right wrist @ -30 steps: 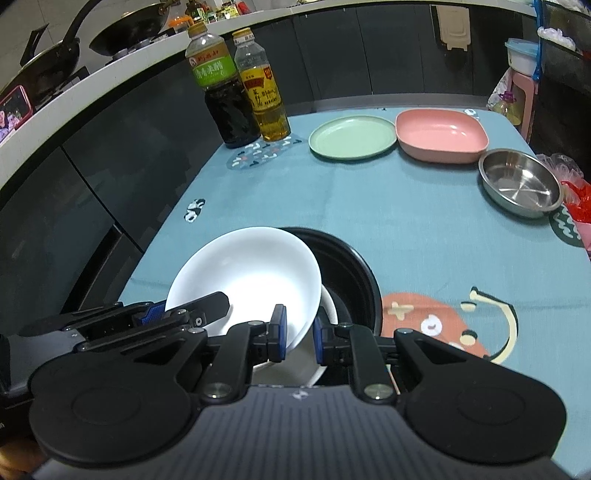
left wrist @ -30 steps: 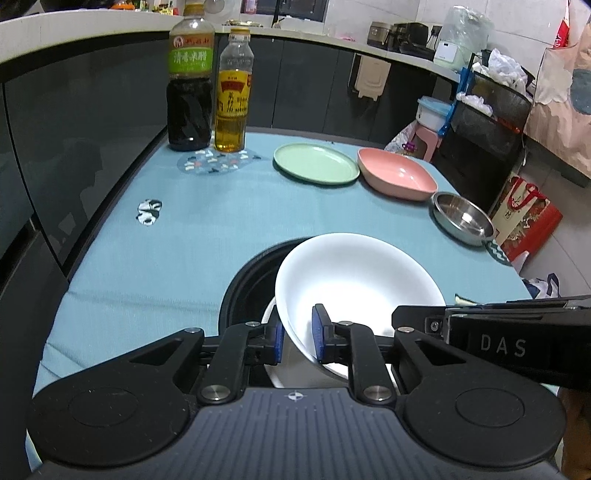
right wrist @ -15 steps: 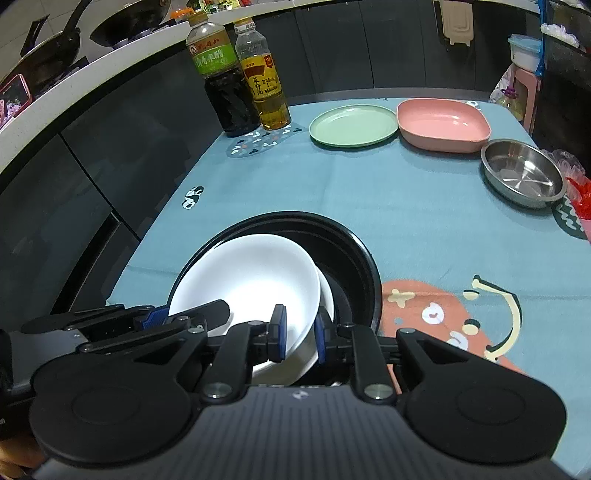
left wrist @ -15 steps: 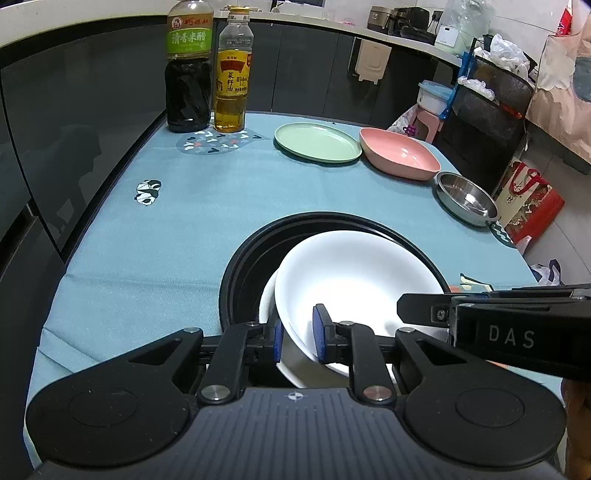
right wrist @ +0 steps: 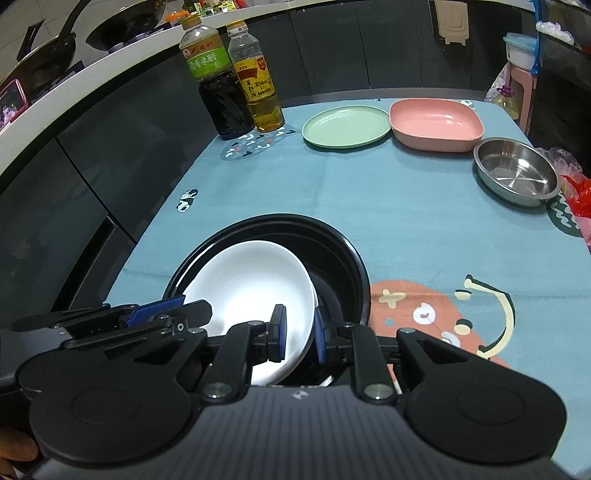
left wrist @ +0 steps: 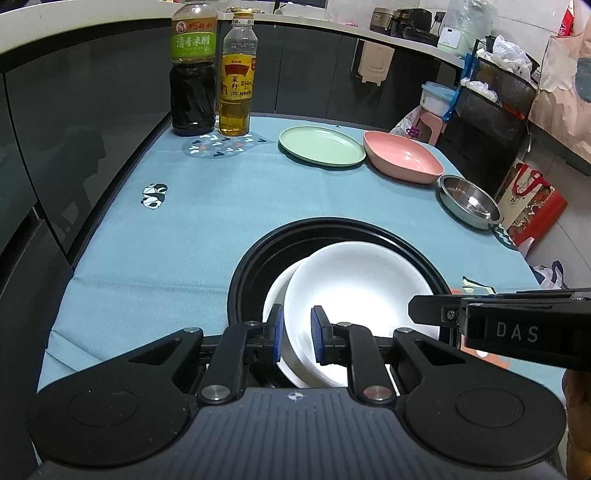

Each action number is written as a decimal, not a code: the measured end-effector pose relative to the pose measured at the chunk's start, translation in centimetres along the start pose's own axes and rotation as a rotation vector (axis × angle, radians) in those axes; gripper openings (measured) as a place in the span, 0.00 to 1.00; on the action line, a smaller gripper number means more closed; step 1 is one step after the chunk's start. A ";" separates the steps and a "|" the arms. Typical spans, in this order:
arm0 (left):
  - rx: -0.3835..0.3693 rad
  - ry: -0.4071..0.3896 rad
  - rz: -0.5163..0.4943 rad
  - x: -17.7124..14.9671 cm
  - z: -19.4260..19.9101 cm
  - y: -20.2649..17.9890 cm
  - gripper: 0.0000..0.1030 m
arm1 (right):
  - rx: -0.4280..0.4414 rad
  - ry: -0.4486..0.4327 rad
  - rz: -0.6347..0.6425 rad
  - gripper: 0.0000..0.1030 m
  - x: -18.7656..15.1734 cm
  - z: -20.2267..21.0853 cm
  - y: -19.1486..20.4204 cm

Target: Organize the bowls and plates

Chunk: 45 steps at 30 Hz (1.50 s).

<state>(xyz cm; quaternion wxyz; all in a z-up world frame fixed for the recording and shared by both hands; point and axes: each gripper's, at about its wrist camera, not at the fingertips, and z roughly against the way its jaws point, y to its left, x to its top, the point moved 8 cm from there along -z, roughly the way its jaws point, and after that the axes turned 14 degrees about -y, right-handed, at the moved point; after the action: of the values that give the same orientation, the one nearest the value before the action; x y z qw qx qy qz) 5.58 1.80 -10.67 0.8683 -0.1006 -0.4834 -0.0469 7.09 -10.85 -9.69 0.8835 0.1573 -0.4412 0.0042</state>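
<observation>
The left tongs (left wrist: 297,334) and right tongs (right wrist: 297,334) each pinch the near rim of the top white plate (left wrist: 354,291), from opposite sides. It lies on another white plate inside the black pan (left wrist: 258,254). Beyond the pan on the surface (left wrist: 207,206) sit a green plate (left wrist: 321,146), pink bowl (left wrist: 402,160), steel bowl (left wrist: 469,201) and two bottles (left wrist: 232,74).

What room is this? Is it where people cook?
Most likely a home kitchen. A wok sits on the counter, bottles of vinegar and cooking oil stand on the blue-clothed table, and a rice cooker sits on the far counter.
</observation>
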 end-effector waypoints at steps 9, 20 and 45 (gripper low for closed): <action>0.021 -0.015 -0.011 0.5 0.7 0.1 0.13 | 0.003 -0.016 -0.010 0.07 0.0 0.4 -0.2; 0.024 -0.041 -0.065 1.2 1.1 0.2 0.14 | 0.007 -0.007 -0.016 0.07 -0.2 0.1 -0.3; 0.059 -0.043 -0.001 7.9 -7.1 1.8 0.21 | -0.105 -0.058 -0.088 0.08 7.8 -4.4 -5.5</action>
<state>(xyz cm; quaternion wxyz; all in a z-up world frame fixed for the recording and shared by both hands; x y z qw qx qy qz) 15.94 2.10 -7.87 0.8603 -0.0756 -0.5033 -0.0308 16.08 -15.82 -7.55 0.8767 0.1301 -0.4588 -0.0623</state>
